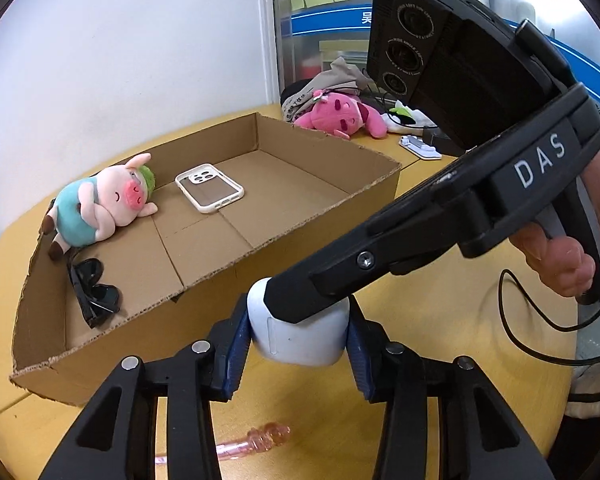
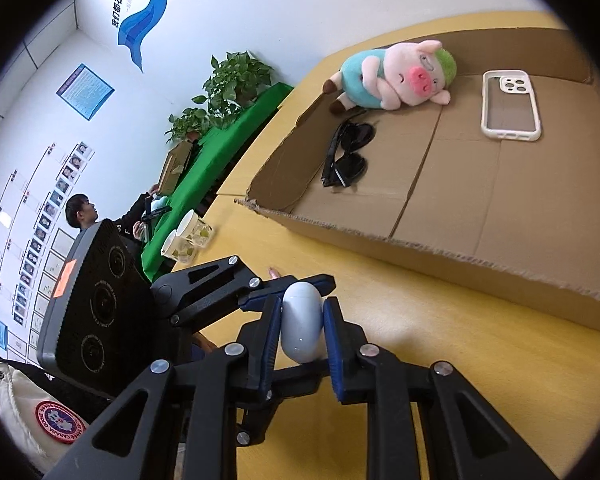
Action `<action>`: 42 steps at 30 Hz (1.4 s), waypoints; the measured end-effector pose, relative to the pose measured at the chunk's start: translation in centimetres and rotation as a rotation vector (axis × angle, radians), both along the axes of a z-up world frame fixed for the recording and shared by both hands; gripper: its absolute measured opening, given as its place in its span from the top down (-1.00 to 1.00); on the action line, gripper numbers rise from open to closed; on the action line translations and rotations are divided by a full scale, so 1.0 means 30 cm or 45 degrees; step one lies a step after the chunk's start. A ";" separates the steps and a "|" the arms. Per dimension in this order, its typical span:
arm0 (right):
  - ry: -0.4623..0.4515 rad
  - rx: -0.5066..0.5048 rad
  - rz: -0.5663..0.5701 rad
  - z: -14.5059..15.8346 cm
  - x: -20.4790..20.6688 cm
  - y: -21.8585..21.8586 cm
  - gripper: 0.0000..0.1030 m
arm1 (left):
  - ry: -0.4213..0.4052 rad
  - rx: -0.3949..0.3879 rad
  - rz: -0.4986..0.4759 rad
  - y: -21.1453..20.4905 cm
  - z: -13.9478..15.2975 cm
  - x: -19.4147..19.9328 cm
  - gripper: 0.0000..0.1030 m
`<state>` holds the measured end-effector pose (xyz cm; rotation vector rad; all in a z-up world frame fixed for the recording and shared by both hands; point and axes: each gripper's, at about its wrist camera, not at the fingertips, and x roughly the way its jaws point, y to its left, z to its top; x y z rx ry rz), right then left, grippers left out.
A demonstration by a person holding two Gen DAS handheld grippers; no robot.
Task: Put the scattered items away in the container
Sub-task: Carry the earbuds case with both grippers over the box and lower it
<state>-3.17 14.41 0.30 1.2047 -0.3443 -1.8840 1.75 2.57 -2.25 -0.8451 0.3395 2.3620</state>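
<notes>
Both grippers are clamped on the same pale blue earbud case [image 1: 300, 340]: the left gripper [image 1: 298, 338] squeezes it from its sides, and the right gripper [image 2: 302, 330] pinches it too, its finger crossing over the case top in the left view. The case hangs just above the yellow table [image 1: 440, 320], close beside the near wall of the cardboard box [image 1: 284, 244] but still outside it. Already lying in the box are the pig plush [image 1: 100, 204], a phone case [image 1: 210, 188] and black sunglasses [image 1: 96, 292]. Left to do, by my reading: the earbud case and the pink pen [image 1: 252, 442] on the table near the left gripper.
</notes>
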 end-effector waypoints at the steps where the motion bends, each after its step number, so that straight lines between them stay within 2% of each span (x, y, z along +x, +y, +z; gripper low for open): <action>1: 0.001 -0.001 0.001 0.004 -0.004 0.000 0.61 | 0.007 -0.012 0.001 0.002 0.004 -0.003 0.10; 7: 0.035 0.030 0.020 0.045 -0.038 -0.015 0.61 | 0.022 -0.042 0.006 -0.001 0.040 -0.043 0.10; 14: 0.110 0.055 0.061 0.139 -0.114 -0.034 0.61 | 0.080 -0.089 0.004 -0.011 0.126 -0.127 0.10; 21: 0.170 0.061 0.086 0.229 -0.248 -0.050 0.61 | 0.103 -0.107 -0.013 -0.033 0.216 -0.294 0.10; 25: 0.178 0.047 0.082 0.249 -0.360 -0.057 0.61 | 0.089 -0.135 -0.026 -0.037 0.230 -0.413 0.10; 30: 0.131 0.033 0.064 0.211 -0.512 -0.051 0.61 | 0.001 -0.177 -0.055 -0.026 0.197 -0.576 0.10; 35: 0.045 0.042 0.026 0.116 -0.642 -0.035 0.61 | -0.110 -0.247 -0.108 0.010 0.110 -0.709 0.10; 42: -0.114 0.049 -0.032 -0.064 -0.727 -0.003 0.61 | -0.359 -0.298 -0.178 0.055 -0.043 -0.830 0.10</action>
